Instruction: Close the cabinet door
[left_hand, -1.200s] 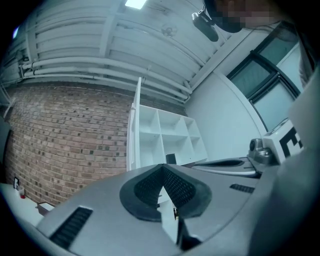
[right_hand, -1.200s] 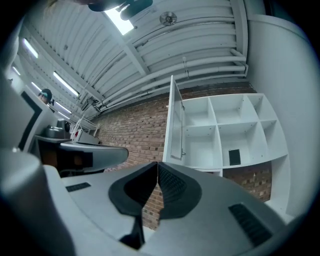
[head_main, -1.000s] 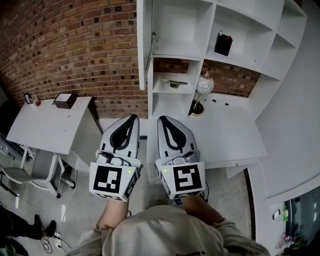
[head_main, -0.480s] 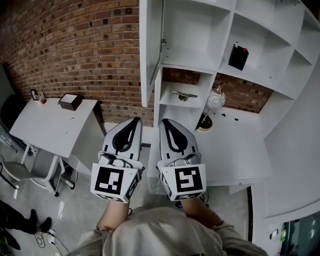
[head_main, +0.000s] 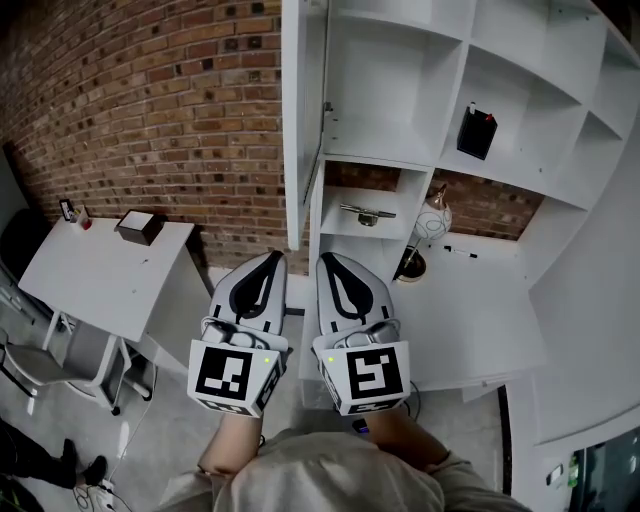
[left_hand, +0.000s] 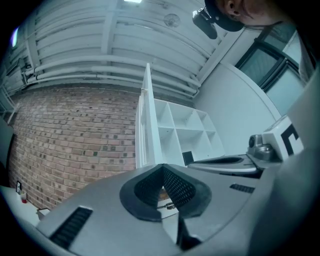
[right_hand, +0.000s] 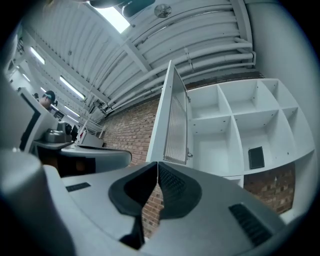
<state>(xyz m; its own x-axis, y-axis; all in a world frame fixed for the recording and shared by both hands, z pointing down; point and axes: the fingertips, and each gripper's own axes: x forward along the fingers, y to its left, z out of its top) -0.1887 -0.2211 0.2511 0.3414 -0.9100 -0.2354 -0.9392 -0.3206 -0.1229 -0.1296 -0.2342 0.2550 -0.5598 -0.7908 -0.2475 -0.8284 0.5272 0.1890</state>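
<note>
A white cabinet door (head_main: 300, 110) stands wide open, seen edge-on at the left side of a white shelf unit (head_main: 392, 150). It also shows in the left gripper view as the door (left_hand: 146, 125) and in the right gripper view as the door (right_hand: 173, 125), with a ribbed inner face. My left gripper (head_main: 271, 262) and right gripper (head_main: 328, 265) are held side by side below the door, pointing toward it and apart from it. Both are shut with nothing in them: left gripper (left_hand: 162, 168), right gripper (right_hand: 157, 164).
A brick wall (head_main: 150, 100) runs left of the shelves. A white side table (head_main: 90, 275) carries a dark box (head_main: 140, 226). A black item (head_main: 476, 132) stands in a shelf bay; a metal piece (head_main: 367, 213) and a round lamp (head_main: 432, 222) sit lower, above a white desktop (head_main: 470, 320).
Both grippers have moved together toward the shelf unit, which now looks larger and nearer. Both stayed shut and the door has not moved.
</note>
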